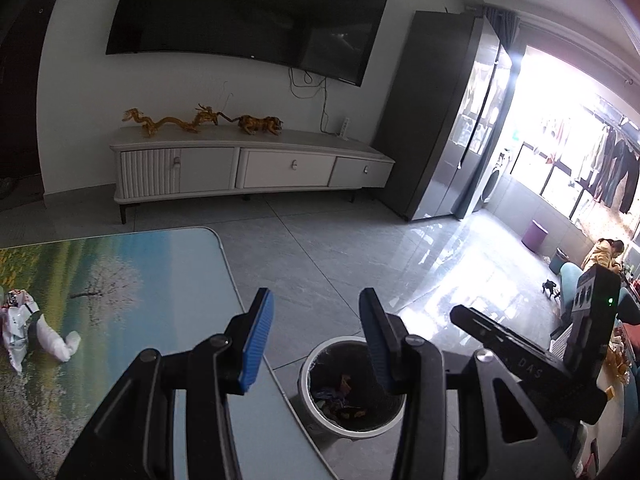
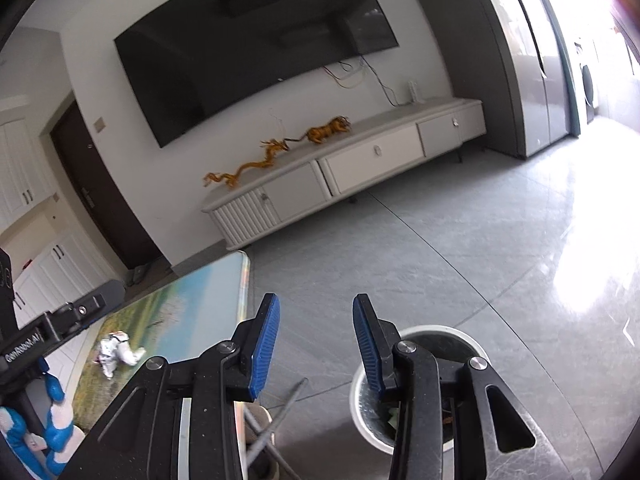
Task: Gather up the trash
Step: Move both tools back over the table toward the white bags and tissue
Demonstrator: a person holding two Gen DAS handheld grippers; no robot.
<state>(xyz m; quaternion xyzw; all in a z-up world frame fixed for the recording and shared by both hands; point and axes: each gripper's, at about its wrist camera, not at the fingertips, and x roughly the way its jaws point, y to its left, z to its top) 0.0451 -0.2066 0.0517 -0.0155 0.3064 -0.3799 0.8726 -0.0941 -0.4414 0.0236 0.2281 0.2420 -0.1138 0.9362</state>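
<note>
One crumpled white foil wrapper (image 1: 24, 326) left on the landscape-print tabletop (image 1: 160, 280): light, crinkly, springy; pinch its bunched middle. Left gripper (image 1: 316, 336) and right gripper (image 2: 316, 340) both gape empty above the round white-rimmed bin (image 1: 352, 388).

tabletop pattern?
The tabletop carries a printed landscape: green-yellow meadow, blue water, white blossoming tree. Clearest in the left wrist view.

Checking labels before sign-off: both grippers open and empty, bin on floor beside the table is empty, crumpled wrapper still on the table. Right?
One error: the bin is not empty. The left wrist view shows wrappers in it. The rest holds: left gripper and right gripper open and empty, crumpled wrapper on the table.
</note>
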